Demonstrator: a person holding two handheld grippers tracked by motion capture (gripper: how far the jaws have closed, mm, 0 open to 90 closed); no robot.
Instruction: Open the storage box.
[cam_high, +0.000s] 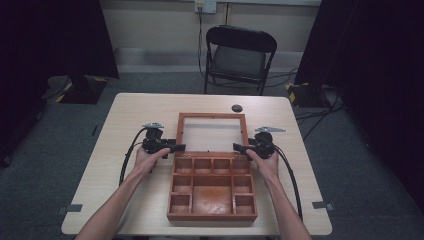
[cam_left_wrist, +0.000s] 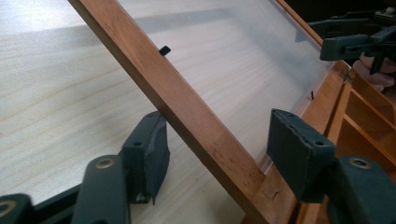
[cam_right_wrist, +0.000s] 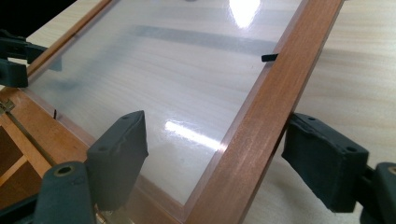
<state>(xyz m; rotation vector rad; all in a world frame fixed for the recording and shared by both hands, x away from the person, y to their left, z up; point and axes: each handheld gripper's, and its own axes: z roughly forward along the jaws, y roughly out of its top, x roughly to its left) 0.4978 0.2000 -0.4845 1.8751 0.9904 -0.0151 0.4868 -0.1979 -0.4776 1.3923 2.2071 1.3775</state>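
A wooden box (cam_high: 212, 216) with several compartments sits near the table's front edge. Its glass-paned lid (cam_high: 212, 116) lies swung back flat on the table. My left gripper (cam_high: 181, 148) is at the lid's left rail, close to the hinge. In the left gripper view it (cam_left_wrist: 222, 140) stands open astride that wooden rail (cam_left_wrist: 154, 79), with a gap on the far pad's side. My right gripper (cam_high: 237, 147) is at the lid's right rail. Its jaws (cam_right_wrist: 219, 144) also straddle the rail (cam_right_wrist: 289, 70), open, with the pad over the glass well clear of it.
A small black round object (cam_high: 237, 108) lies on the table (cam_high: 140, 105) behind the lid. A black folding chair (cam_high: 240, 55) stands beyond the far edge. Dark curtains hang at both sides. Cables trail from each gripper toward the person.
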